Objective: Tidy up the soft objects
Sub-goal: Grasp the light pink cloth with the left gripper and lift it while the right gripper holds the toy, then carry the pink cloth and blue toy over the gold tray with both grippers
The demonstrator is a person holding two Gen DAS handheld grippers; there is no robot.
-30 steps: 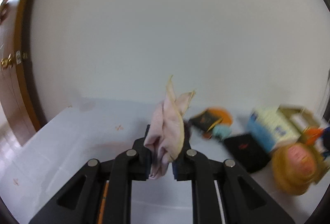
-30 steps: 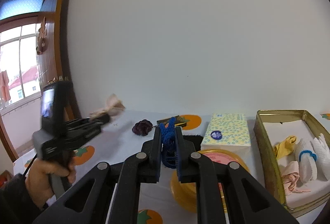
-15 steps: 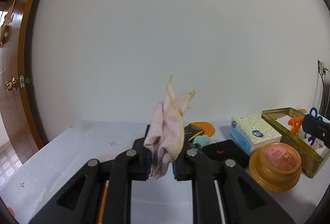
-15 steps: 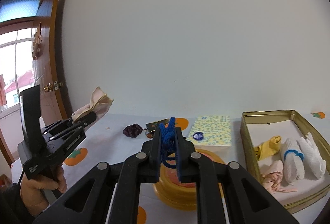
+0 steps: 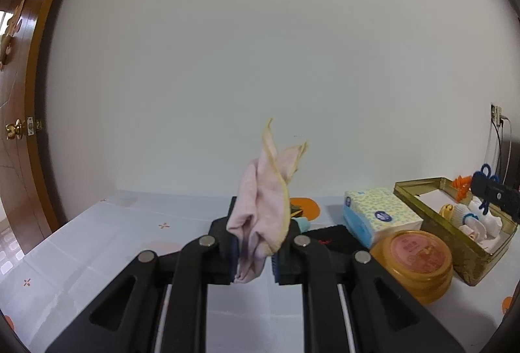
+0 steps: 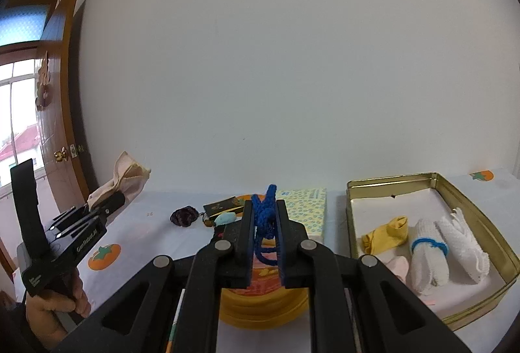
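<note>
My left gripper (image 5: 253, 247) is shut on a pink cloth with a yellow hem (image 5: 266, 206), held above the table; it also shows in the right wrist view (image 6: 107, 200) at the left with the cloth (image 6: 125, 177). My right gripper (image 6: 264, 223) is shut on a blue cord (image 6: 265, 216), above a round yellow tin (image 6: 260, 304). In the left wrist view the right gripper (image 5: 487, 190) hangs over the gold tin box (image 5: 422, 206). The gold box (image 6: 390, 187) holds a yellow sock (image 6: 386, 236), white rolled cloths (image 6: 429, 255) and a pink cloth (image 6: 398, 267).
A tissue pack (image 6: 307, 210), a dark purple scrunchie (image 6: 183, 216), a black card (image 6: 224, 205) and a light blue item (image 6: 226, 218) lie on the white tablecloth (image 6: 156, 223). A black cloth (image 5: 331, 237) lies beside the tissue pack (image 5: 377, 216). A wooden door (image 5: 16, 125) is at the left.
Both grippers have swung to the right, bringing the gold box closer. The right gripper with the blue cord now reaches the box. Both grips are unchanged.
</note>
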